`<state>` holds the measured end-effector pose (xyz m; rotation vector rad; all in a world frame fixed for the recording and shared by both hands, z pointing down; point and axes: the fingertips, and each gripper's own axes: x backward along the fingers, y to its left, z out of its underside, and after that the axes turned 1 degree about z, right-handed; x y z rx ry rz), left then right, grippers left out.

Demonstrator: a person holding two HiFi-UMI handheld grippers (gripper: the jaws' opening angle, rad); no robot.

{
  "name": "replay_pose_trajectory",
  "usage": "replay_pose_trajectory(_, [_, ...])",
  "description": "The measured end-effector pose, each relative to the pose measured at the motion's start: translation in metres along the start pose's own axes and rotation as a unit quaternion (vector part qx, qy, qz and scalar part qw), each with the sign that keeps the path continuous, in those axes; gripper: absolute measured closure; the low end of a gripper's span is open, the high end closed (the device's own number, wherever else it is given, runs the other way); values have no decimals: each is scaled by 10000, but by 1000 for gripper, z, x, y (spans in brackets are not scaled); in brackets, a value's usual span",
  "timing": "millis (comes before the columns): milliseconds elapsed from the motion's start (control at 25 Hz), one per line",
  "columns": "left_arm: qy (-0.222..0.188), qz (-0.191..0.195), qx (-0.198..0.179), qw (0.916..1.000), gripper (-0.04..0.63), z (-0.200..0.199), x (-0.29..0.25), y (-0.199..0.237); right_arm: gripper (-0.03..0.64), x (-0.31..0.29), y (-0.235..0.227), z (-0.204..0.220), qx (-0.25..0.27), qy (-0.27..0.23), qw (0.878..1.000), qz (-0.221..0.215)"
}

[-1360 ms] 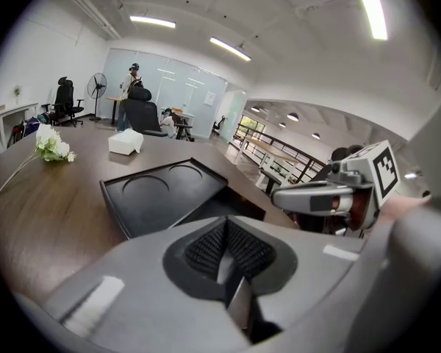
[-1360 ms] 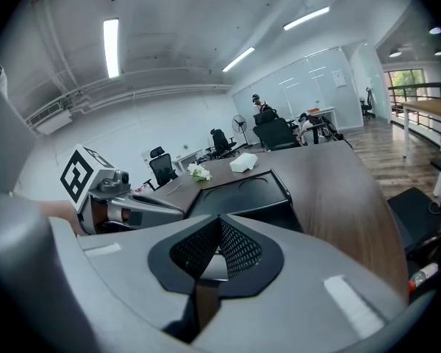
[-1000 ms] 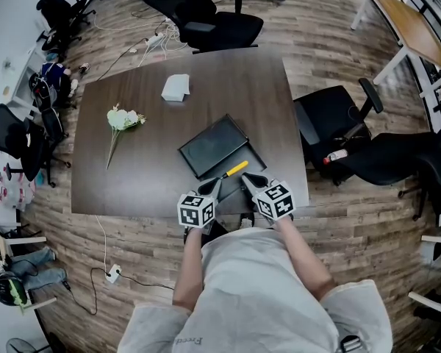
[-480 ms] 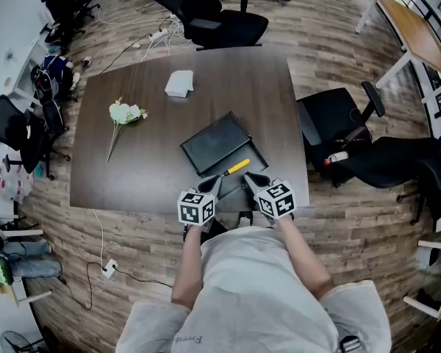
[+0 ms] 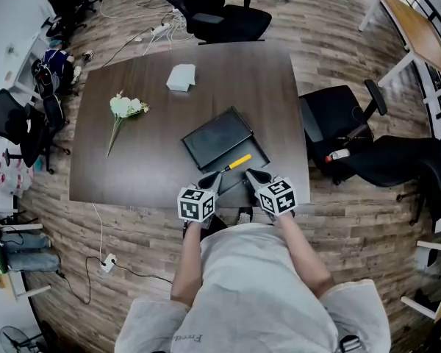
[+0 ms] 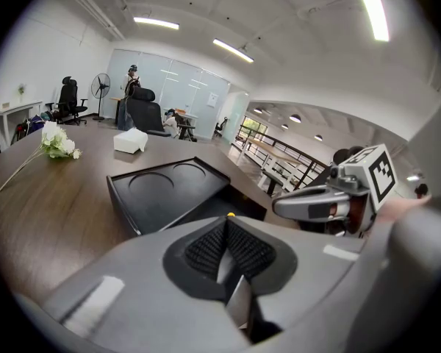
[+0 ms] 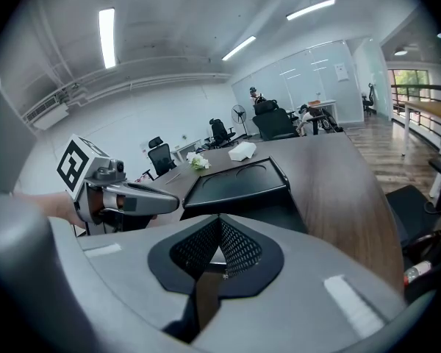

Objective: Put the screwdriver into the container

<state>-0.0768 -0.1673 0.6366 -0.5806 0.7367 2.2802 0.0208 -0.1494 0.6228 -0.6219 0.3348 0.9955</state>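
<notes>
Head view: the screwdriver (image 5: 238,162) lies near the counter's (image 5: 132,160) near edge, just beside the black container (image 5: 214,137), ahead of both gripper tips

Left gripper view: the left gripper (image 6: 226,230) is pressed closed and empty

Right gripper view: the right gripper (image 7: 219,247) is likewise closed on nothing

Risk: approaching with closed jaws could roll the round handle off that edge

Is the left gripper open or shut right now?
Shut. In the left gripper view, the left gripper has its ribbed fingers pressed together with nothing between them; the screwdriver lies ahead, ungripped.
</notes>
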Motion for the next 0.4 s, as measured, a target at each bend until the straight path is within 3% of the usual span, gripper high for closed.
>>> replay_pose_trajectory(400, [37,-19,-19,10000,541,5,-1,-1,615,0,-2,6,12,50,10000,-1])
